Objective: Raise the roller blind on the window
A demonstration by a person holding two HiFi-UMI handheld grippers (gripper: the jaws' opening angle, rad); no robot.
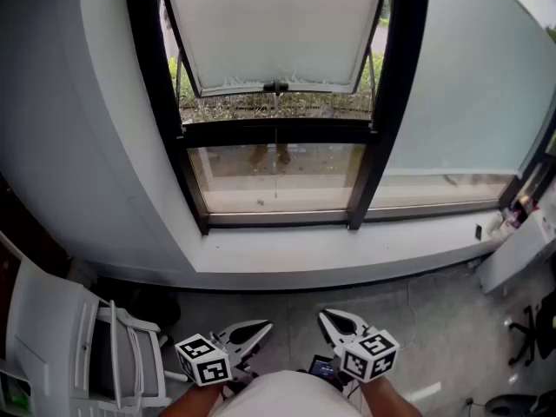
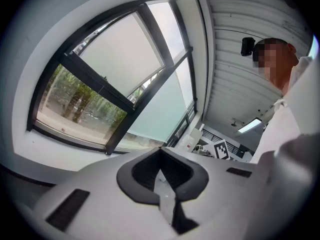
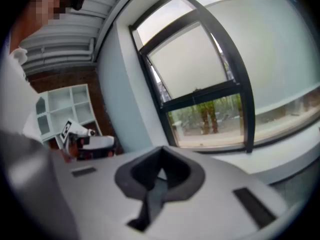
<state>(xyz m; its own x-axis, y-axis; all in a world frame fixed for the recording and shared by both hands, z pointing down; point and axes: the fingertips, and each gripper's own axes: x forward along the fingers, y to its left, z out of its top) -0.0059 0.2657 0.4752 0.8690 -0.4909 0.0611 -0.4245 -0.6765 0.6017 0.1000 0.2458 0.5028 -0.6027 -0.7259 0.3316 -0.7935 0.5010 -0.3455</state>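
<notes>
A pale roller blind (image 1: 469,76) covers the right window pane down to a clear strip just above the sill. It also shows as a pale green sheet in the left gripper view (image 2: 160,109) and in the right gripper view (image 3: 270,59). The middle pane (image 1: 274,24) is a frosted sash tilted outward, with greenery beyond it. My left gripper (image 1: 263,327) and right gripper (image 1: 326,316) hang low near my body, well short of the window. Both are shut with nothing between their jaws (image 2: 161,149) (image 3: 161,148). I cannot make out a pull cord.
A broad white sill (image 1: 347,250) runs under the black window frame (image 1: 391,102). A white shelf unit (image 1: 78,346) stands on the floor at the lower left. At the right are a white cabinet (image 1: 521,250) and a dark office chair (image 1: 530,328).
</notes>
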